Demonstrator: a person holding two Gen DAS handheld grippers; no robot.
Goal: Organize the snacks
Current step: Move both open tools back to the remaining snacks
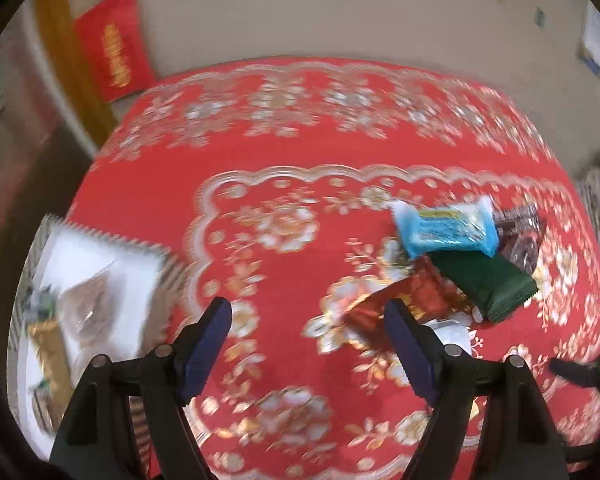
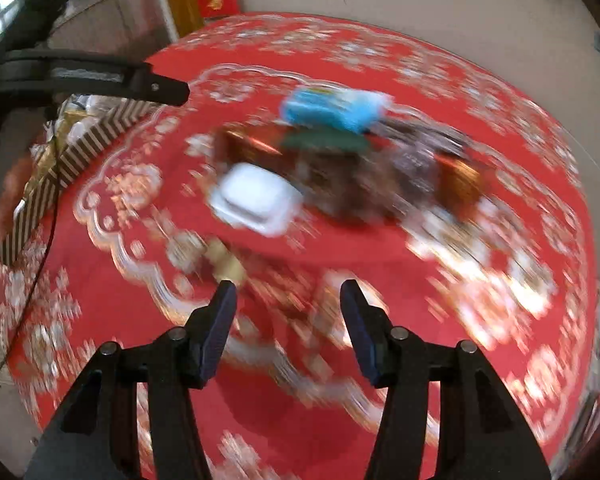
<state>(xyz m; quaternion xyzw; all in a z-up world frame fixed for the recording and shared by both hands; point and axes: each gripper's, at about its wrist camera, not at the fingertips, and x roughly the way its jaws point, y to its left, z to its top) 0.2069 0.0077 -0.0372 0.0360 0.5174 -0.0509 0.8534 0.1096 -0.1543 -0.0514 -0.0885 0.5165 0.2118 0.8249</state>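
Box at left is already holding a few snacks, left gripper and right gripper are both hovering open and empty, and the pile is still waiting mid-cloth, so mostly undone.

Round surface draped in red cloth with gold and white flowers and scalloped borders. Beyond it, plain beige floor. Red banner with gold lettering beside a yellowish wooden frame at the upper left. Grey panelled door nearby. Bright gridded window in the right wrist view's top left corner.
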